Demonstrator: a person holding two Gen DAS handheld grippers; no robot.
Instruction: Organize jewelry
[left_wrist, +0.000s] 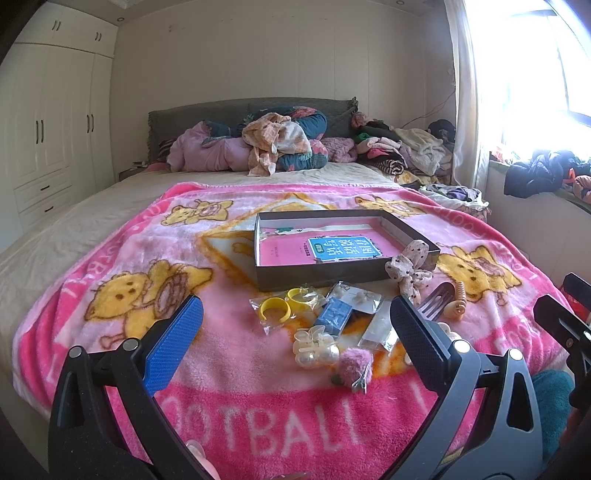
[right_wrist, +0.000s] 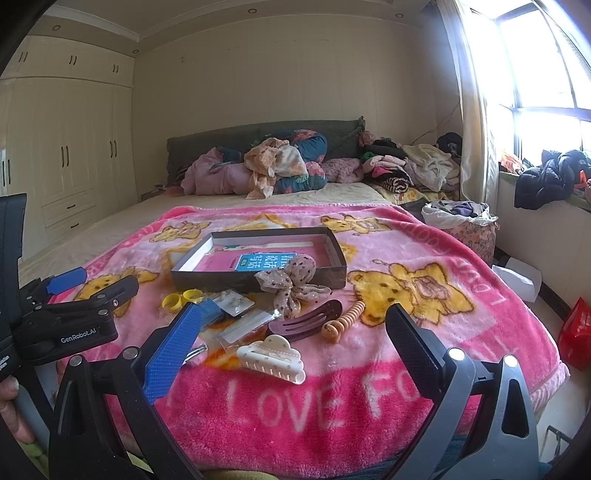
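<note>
A dark shallow box (left_wrist: 332, 277) (right_wrist: 207, 277) with a pink book inside lies on the pink blanket (left_wrist: 240, 417). In front of it lie hair and jewelry items: bagged yellow rings (left_wrist: 275, 308) (right_wrist: 173, 302), a blue card (left_wrist: 334, 315), a dotted fabric bow (left_wrist: 408, 267) (right_wrist: 291, 284), a dark hair clip (right_wrist: 306, 323), an orange spiral tie (right_wrist: 345, 319), a cream claw clip (right_wrist: 273, 358), a pearl clip (left_wrist: 314, 349) and a pink pompom clip (left_wrist: 354, 365). My left gripper (left_wrist: 295, 336) is open above the pile. My right gripper (right_wrist: 291, 345) is open over the claw clip.
Piles of clothes and bedding (left_wrist: 280, 147) lie at the headboard. White wardrobes (left_wrist: 55, 129) line the left wall. A bag of clothes (right_wrist: 465, 225) and a red bag (right_wrist: 576, 336) stand by the bed's right side under the bright window.
</note>
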